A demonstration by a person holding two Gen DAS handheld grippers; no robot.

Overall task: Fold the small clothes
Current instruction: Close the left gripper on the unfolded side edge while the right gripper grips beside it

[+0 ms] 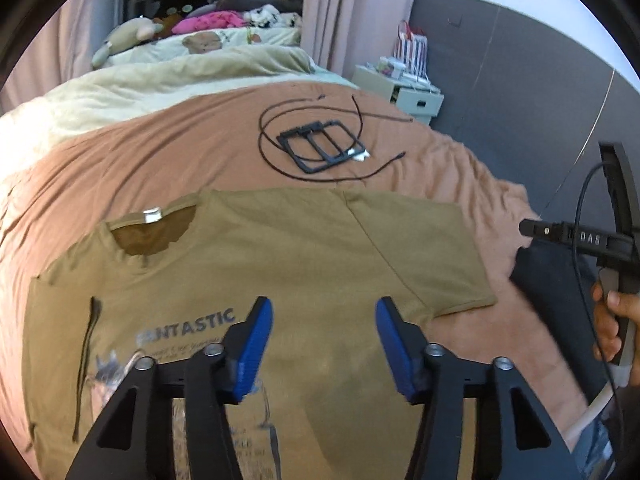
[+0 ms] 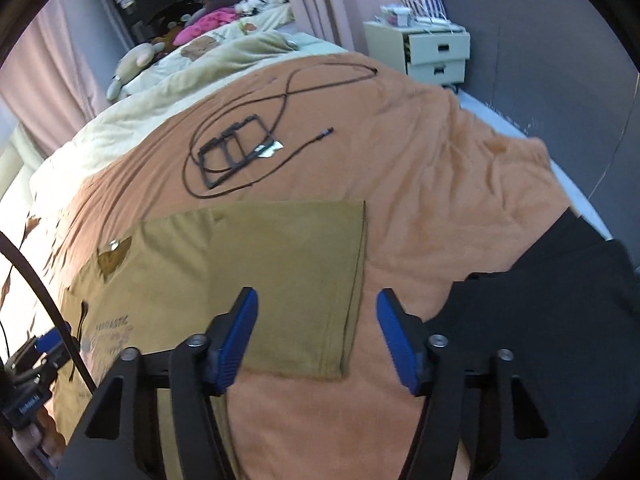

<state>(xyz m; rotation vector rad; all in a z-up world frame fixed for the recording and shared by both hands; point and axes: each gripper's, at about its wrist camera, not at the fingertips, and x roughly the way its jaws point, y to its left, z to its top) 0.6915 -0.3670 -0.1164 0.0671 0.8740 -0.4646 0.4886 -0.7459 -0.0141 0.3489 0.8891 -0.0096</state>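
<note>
An olive T-shirt [image 1: 280,264] with a "FANTASTIC" print lies face up and spread flat on the orange bedsheet [image 1: 160,160]. My left gripper [image 1: 324,312] hovers open above the chest, right of the print, with nothing between its blue pads. In the right wrist view my right gripper [image 2: 316,300] is open over the shirt's sleeve [image 2: 288,272], with the sleeve's hem edge running between the jaws and neither pad pressing on it. A hand [image 1: 612,320] holds the right tool at the frame's right edge.
A black frame with a looped cable [image 1: 324,148] lies on the sheet beyond the shirt. A dark garment [image 2: 540,300] sits right of the sleeve. A cream duvet [image 1: 140,80] and plush toys lie further up the bed. A drawer unit [image 2: 436,52] stands by the grey wall.
</note>
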